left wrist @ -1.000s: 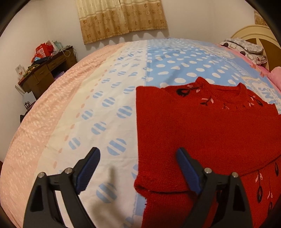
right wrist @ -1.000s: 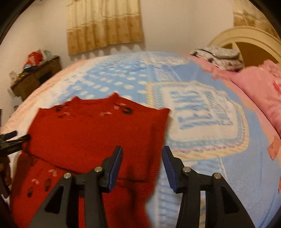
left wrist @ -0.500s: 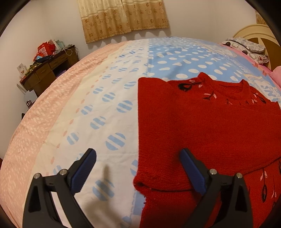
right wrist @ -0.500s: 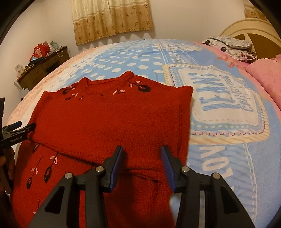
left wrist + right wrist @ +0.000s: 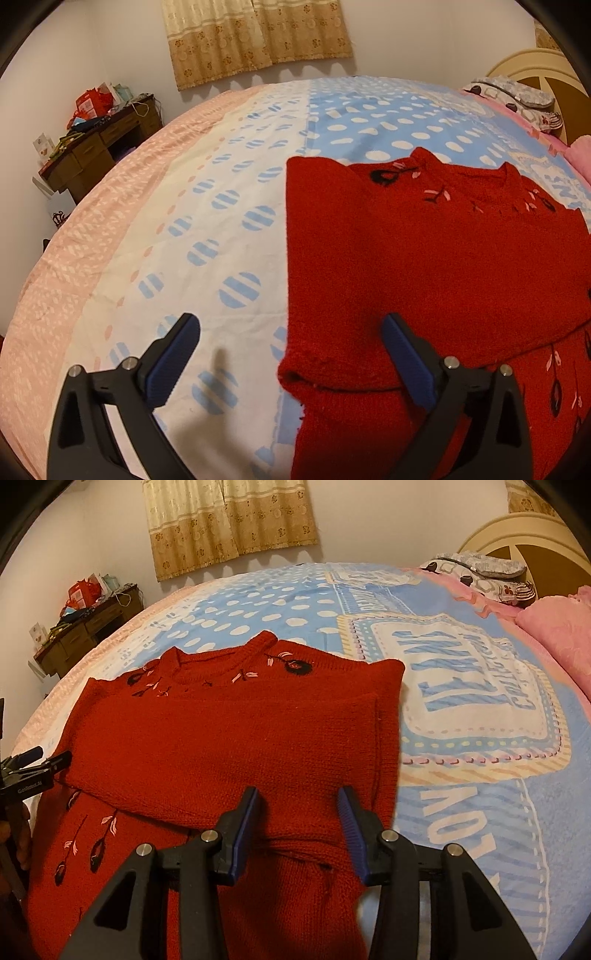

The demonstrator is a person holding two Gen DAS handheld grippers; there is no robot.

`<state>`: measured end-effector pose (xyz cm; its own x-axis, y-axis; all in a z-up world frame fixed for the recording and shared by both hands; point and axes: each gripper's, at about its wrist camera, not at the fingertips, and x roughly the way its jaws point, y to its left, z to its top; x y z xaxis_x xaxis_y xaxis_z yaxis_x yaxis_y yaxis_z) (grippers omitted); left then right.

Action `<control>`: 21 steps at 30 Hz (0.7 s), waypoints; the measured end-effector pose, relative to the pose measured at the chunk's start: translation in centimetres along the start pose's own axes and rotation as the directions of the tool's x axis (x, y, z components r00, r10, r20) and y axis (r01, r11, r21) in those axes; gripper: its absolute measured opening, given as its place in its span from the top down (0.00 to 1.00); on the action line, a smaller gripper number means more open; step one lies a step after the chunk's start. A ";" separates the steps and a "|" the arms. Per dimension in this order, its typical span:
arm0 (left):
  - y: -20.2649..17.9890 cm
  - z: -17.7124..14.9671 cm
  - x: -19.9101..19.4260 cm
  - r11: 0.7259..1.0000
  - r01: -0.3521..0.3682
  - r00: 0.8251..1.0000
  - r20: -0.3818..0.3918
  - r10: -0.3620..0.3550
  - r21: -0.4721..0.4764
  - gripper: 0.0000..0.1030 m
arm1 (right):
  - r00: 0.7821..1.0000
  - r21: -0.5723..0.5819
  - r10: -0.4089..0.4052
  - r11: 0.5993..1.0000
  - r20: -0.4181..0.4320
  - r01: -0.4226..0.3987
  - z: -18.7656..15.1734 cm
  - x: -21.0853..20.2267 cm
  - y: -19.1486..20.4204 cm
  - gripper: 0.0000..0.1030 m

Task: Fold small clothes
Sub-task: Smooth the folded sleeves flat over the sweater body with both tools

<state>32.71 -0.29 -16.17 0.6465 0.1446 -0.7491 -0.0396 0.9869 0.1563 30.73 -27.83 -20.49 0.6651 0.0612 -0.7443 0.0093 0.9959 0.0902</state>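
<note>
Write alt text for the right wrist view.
A red sweater, sleeves folded across its front, lies on a patterned bedspread. The right gripper hovers over its near sleeve fold, jaws partly open, gripping nothing.

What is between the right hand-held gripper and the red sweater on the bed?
Nothing visible. The right hand-held gripper hangs directly over the near folded edge of the red sweater, jaws parted and empty. Only bare knit shows between its fingers, and the bedspread beside it carries no other item nearby.
</note>
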 end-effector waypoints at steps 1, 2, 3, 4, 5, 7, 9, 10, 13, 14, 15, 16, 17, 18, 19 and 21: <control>0.0 0.0 0.0 1.000 -0.001 1.000 0.000 0.001 0.003 0.02 | 1.000 -0.004 -0.004 1.000 0.000 0.004 0.0 0.0 0.1 0.56; -0.1 0.0 0.0 1.000 -0.002 1.000 -0.001 0.002 0.006 0.01 | 1.000 -0.007 -0.007 1.000 0.000 0.007 0.0 0.0 0.1 0.56; -0.1 0.0 0.1 1.000 -0.001 1.000 -0.003 0.001 0.005 0.01 | 1.000 -0.008 -0.008 1.000 0.000 0.008 0.0 0.0 0.2 0.55; 0.0 0.0 0.1 1.000 0.000 1.000 -0.006 0.000 0.004 0.01 | 1.000 -0.007 -0.007 1.000 0.000 0.007 0.0 0.0 0.1 0.55; 0.0 0.0 0.1 1.000 0.003 1.000 -0.007 -0.003 0.000 0.00 | 1.000 -0.005 -0.005 1.000 0.000 0.005 0.0 0.0 0.2 0.55; 0.1 -0.1 0.1 1.000 0.008 1.000 -0.011 -0.008 -0.001 0.00 | 1.000 -0.002 -0.001 1.000 0.002 0.001 0.0 0.0 0.1 0.55; 0.1 -0.2 0.0 1.000 0.013 1.000 -0.017 -0.013 0.001 0.00 | 1.000 -0.005 -0.004 1.000 0.004 0.004 0.0 -0.1 0.3 0.55; 0.1 -0.4 -0.1 1.000 0.015 1.000 -0.017 -0.015 0.006 0.00 | 1.000 -0.008 -0.007 1.000 0.003 0.007 0.0 0.0 0.3 0.55; 0.2 -0.6 -0.2 1.000 0.019 1.000 -0.017 -0.019 0.009 0.00 | 1.000 -0.014 -0.014 1.000 0.005 0.015 0.0 0.0 0.4 0.54; 0.3 -0.6 -0.1 1.000 0.024 1.000 -0.021 -0.024 0.005 0.00 | 1.000 -0.016 -0.017 1.000 0.005 0.017 0.0 0.0 0.4 0.54; 0.4 -0.6 0.1 1.000 0.029 0.999 -0.026 -0.029 0.000 0.00 | 1.000 -0.017 -0.018 1.000 0.005 0.018 0.0 0.1 0.4 0.54; 0.4 -0.6 0.1 0.999 0.033 0.999 -0.030 -0.033 -0.005 0.00 | 1.000 -0.017 -0.019 1.000 0.006 0.019 0.0 0.1 0.4 0.54; 0.4 -0.6 0.2 0.999 0.036 0.999 -0.032 -0.036 -0.007 0.00 | 1.000 -0.017 -0.019 1.000 0.006 0.019 0.0 0.1 0.4 0.54; 0.4 -0.6 0.2 0.999 0.036 0.999 -0.031 -0.036 -0.007 0.00 | 1.000 -0.018 -0.019 1.000 0.006 0.020 0.0 0.1 0.4 0.54; 0.4 -0.6 0.1 0.999 0.032 0.999 -0.028 -0.032 -0.004 0.00 | 1.000 -0.018 -0.020 1.000 0.006 0.020 0.0 0.1 0.4 0.54; 0.3 -0.6 0.0 1.000 0.029 0.999 -0.024 -0.028 0.004 0.00 | 1.000 -0.018 -0.021 1.000 0.006 0.021 0.0 0.1 0.5 0.54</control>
<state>32.29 0.02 -16.52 0.6286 0.1181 -0.7687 -0.0183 0.9904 0.1372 30.80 -27.36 -20.54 0.6693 0.0403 -0.7419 0.0093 0.9980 0.0627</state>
